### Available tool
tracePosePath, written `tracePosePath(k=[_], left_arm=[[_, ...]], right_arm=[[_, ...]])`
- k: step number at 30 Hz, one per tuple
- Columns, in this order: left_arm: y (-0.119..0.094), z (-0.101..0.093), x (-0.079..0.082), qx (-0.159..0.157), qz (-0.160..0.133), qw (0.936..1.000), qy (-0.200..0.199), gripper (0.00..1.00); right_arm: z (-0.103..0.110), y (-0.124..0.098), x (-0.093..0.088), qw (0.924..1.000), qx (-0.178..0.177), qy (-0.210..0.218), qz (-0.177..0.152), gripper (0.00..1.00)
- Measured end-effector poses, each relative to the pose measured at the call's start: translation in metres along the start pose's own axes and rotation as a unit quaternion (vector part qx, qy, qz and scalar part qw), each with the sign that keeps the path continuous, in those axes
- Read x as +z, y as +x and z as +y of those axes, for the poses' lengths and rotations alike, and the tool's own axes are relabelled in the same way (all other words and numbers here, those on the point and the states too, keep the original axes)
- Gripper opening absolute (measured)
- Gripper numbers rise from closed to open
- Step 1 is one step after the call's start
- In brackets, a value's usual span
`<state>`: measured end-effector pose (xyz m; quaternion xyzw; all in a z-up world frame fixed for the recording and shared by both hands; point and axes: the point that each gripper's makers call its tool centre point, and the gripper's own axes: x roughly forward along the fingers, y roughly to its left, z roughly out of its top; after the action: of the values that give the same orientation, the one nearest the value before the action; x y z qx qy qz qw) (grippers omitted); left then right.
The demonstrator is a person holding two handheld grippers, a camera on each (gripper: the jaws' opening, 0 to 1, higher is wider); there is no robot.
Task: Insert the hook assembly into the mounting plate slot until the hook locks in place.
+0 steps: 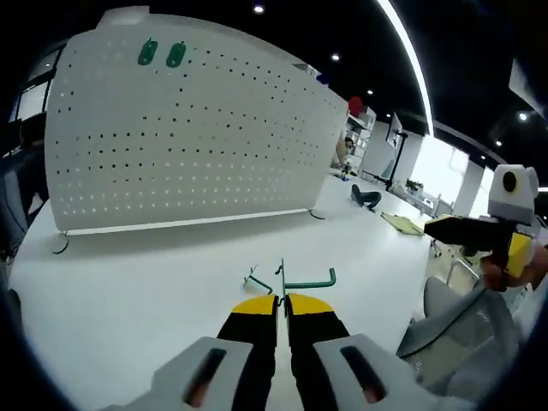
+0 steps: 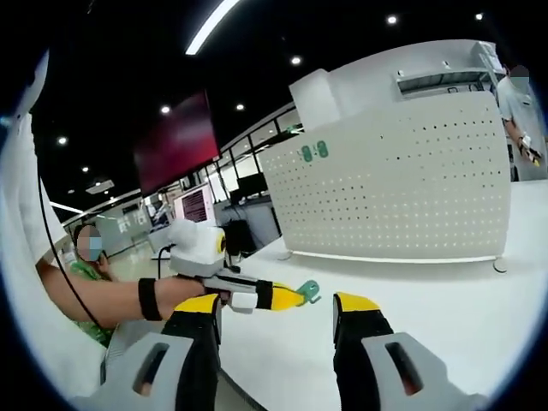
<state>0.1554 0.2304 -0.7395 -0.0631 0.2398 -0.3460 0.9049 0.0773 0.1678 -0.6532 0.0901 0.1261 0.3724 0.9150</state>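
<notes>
**Green wire hook held at the bench, pegboard standing beyond**

A green wire hook assembly (image 1: 295, 281) is sitting clamped between the closed yellow-tipped jaws of the left gripper (image 1: 282, 299), its bent arms sticking out to either side just above the white bench (image 1: 128, 291). In the right gripper view the same gripper (image 2: 291, 296) is reaching in from the left, a green piece (image 2: 308, 291) showing at its tip. Behind it, the white perforated metal mounting plate (image 1: 188, 128) is standing upright on small wire feet, well apart from the hook; two green oval tabs (image 1: 161, 53) are sitting near its top edge. The right gripper (image 2: 276, 310) is hanging with jaws spread wide and nothing between them, facing the plate (image 2: 394, 180). A person's forearm with a black wristband (image 2: 150, 299) is holding the left gripper.
</notes>
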Motion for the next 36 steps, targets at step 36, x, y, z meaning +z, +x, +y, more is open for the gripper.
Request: tracePosePath(k=[36], left_arm=[[-0.042,-0.053,0.04,-0.06,-0.126,0.9883,0.062,0.04]], right_arm=[[0.006,0.022,-0.001,0.9976,0.001,0.068,-0.007,0.3]])
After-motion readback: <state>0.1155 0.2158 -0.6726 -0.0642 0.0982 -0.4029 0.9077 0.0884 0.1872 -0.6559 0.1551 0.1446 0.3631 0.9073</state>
